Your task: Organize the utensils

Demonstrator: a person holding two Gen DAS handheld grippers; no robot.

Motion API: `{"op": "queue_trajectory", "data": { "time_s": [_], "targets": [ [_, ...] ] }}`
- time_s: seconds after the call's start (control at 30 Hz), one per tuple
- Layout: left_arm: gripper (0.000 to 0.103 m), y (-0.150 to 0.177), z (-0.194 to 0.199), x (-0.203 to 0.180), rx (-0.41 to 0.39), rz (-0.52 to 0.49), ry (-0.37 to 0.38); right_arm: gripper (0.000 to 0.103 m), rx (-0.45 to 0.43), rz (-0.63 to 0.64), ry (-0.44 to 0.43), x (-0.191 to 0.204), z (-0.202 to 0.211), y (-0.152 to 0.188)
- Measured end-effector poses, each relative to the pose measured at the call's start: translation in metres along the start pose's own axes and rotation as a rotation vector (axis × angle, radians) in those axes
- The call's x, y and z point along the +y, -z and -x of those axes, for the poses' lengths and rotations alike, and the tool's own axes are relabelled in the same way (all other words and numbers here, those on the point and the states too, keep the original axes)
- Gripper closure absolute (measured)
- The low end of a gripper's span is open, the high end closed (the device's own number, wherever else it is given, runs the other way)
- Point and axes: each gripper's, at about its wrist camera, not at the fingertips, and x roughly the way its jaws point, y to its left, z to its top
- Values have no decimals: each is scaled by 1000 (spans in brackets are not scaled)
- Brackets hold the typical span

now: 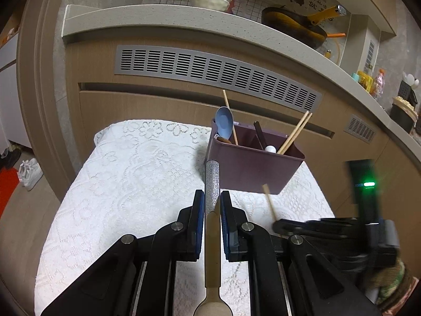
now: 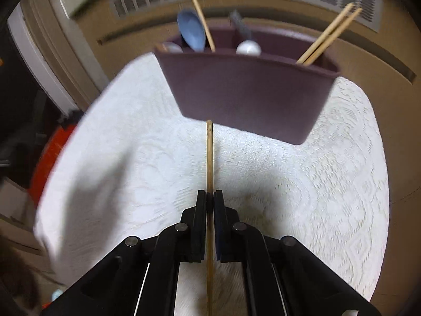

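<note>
While jaws pinch a spoon (image 1: 212, 226), others grip a chopstick (image 2: 209, 163).

1. Your left tool (image 1: 212, 205) has open cloth (image 1: 136, 184) ahead and to its left.
2. The caddy (image 1: 252, 168) stands ahead and to the right, near the spoon (image 1: 212, 184) tip.
3. Chopsticks (image 1: 294, 131) and a blue spoon (image 1: 224, 125) jut above the caddy rim, crowding the way in from above.
4. Your right tool (image 1: 315, 227) sits close on the right, its chopstick (image 1: 269, 201) pointing at the caddy wall.
5. The cabinet (image 1: 158, 100) closes off the table's far edge.
</note>
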Motion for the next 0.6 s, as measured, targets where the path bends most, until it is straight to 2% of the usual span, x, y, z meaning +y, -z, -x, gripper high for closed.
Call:
{"op": "queue_trajectory", "data": {
  "time_s": [0.17, 0.33, 0.43, 0.5, 0.6],
  "targets": [
    [91, -3, 4, -3, -4, 28, 55, 98, -99, -30, -62, -1, 49, 6],
    [91, -36, 11, -17, -52, 24, 149, 98, -245, -65, -136, -5, 101, -13],
    [91, -78, 21, -32, -145, -19, 208, 98, -352, -58, -161, -6, 136, -45],
    [91, -107, 28, -42, -224, -39, 259, 98, -445, -17, -125, -1, 166, -68],
    [91, -151, 36, -58, -402, -85, 325, 98, -555, 45, -58, 6, 199, -101]
  ]
}}
